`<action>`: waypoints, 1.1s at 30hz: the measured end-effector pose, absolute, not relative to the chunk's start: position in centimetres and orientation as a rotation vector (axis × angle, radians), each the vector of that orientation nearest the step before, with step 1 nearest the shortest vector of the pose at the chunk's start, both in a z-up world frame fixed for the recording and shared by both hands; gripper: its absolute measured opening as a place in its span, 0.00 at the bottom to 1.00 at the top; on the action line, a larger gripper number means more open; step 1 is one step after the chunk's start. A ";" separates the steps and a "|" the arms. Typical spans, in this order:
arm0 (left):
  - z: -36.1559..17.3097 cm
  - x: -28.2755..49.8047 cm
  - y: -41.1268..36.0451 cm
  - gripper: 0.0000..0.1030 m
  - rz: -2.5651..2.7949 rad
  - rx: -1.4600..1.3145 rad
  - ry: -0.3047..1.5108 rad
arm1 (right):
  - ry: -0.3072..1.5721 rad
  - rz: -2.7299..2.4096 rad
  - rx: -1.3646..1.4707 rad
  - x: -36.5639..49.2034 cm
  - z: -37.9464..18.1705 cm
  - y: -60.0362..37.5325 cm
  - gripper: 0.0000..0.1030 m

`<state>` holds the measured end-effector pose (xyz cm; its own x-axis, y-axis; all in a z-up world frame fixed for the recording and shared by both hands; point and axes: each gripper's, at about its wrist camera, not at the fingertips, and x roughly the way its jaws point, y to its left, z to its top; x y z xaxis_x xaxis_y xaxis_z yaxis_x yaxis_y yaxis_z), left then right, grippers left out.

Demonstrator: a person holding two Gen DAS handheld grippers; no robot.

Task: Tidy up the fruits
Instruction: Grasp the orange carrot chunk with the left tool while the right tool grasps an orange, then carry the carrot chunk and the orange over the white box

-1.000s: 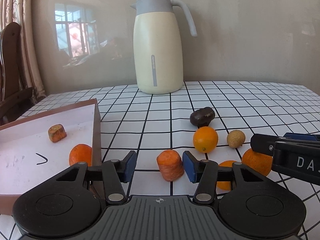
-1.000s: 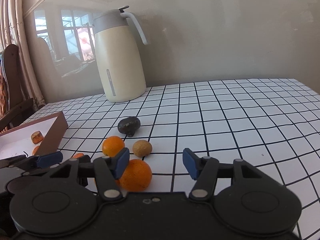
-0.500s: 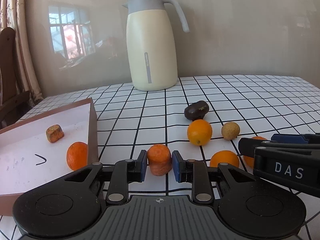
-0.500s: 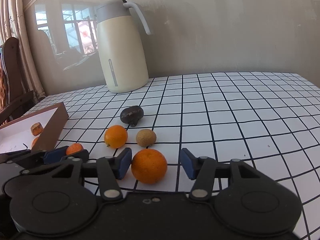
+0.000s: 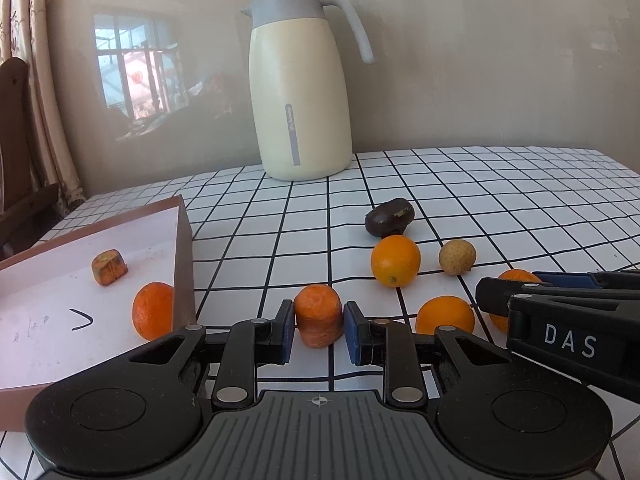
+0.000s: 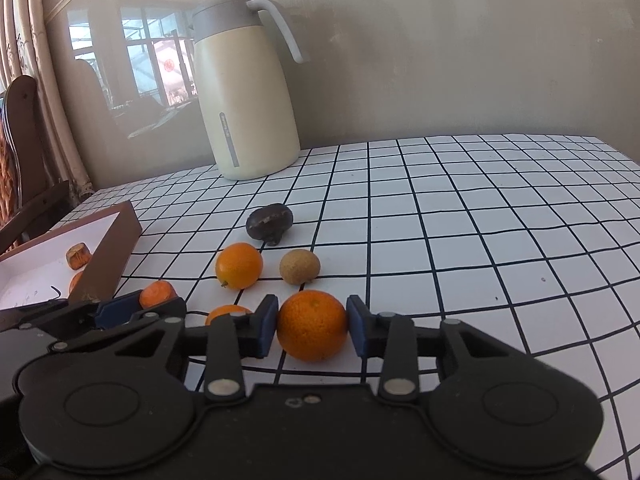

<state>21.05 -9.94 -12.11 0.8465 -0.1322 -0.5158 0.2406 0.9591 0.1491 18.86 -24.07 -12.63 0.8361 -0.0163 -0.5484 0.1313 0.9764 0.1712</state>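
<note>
Left claw (image 5: 319, 326): blue pads now pressed to both sides of the carrot stub (image 5: 319, 315); a second ago they stood wide apart around it. Grasped, stub resting on the tabletop (image 5: 500, 200), just right of the box's near corner.

Right claw (image 6: 312, 326): clenched on the mandarin (image 6: 312, 325), pads touching its left and right flanks. One second back the fruit sat against the left pad only, claw spread. Mandarin sits at tabletop level; lift not evident.

Judgement: both grasps are complete, so the next step is likely carrying to the shallow brown box (image 5: 182, 240) at left, which already holds a mandarin (image 5: 153, 311) against its right wall and a small browned cube-like piece (image 5: 109, 267).

Loose on the tabletop: smooth orange (image 5: 395, 260), tan round fruit (image 5: 457, 257), dark brown fruit (image 5: 389, 217), another orange fruit (image 5: 445, 314) near the claws. Cream thermos jug (image 5: 300, 92) far, well apart.

Hard to tell:
- Held mandarin in the left view is mostly hidden behind the right tool.
- Box's left and near edges are cut off by the frame.
- Underside contact of both held items is hidden by the claw bodies.
- Identity of dark fruit and browned piece uncertain.
</note>
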 end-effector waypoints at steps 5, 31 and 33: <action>-12.1 21.1 -10.0 0.26 -0.202 0.212 0.534 | 0.594 -0.073 0.235 19.0 -12.9 -24.4 0.31; -10.5 17.9 -7.3 0.26 -0.207 0.160 0.500 | 0.528 -0.047 0.197 16.2 -10.9 -23.2 0.27; -10.0 17.0 -6.5 0.26 -0.204 0.159 0.494 | 0.520 -0.029 0.190 15.7 -10.4 -22.7 0.27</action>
